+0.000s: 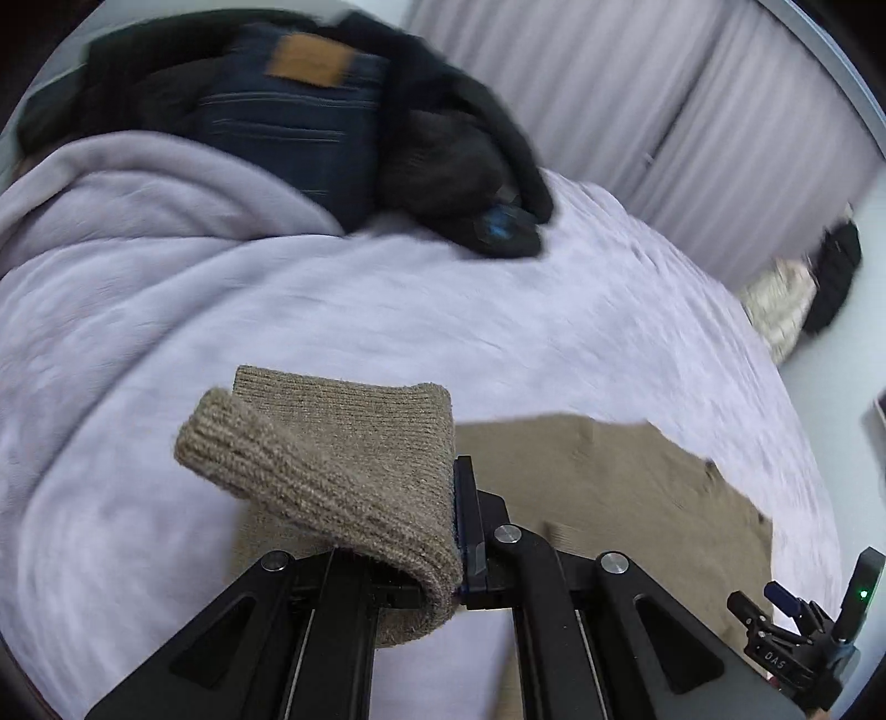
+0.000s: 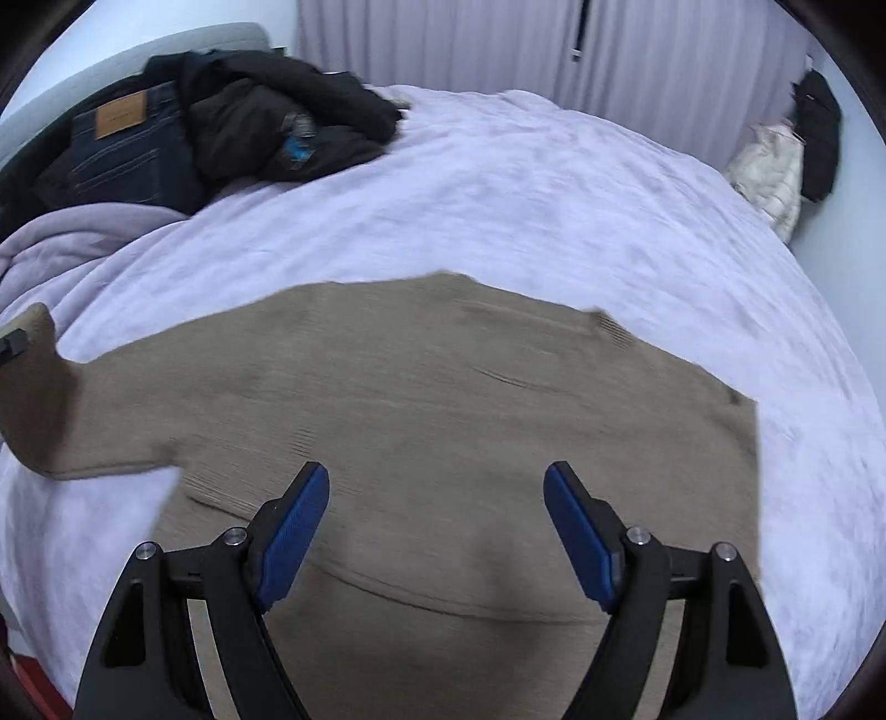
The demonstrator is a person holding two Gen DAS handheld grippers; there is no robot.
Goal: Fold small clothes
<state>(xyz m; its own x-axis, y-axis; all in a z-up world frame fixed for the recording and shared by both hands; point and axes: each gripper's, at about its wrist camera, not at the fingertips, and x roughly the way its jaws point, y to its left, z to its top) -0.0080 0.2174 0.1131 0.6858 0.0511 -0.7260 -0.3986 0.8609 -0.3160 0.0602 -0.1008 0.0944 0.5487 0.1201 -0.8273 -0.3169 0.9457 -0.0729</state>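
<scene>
A tan knit sweater lies flat on the lilac bedspread. My left gripper is shut on the sweater's ribbed sleeve cuff and holds it lifted above the bed; the sweater's body shows to its right. The held sleeve also shows at the left edge of the right wrist view. My right gripper is open and empty, hovering over the sweater's lower body with its blue pads spread wide.
A pile of dark clothes with folded jeans sits at the head of the bed, beside a bunched lilac blanket. Pale curtains hang behind. A cream item and a black bag sit past the bed's right edge.
</scene>
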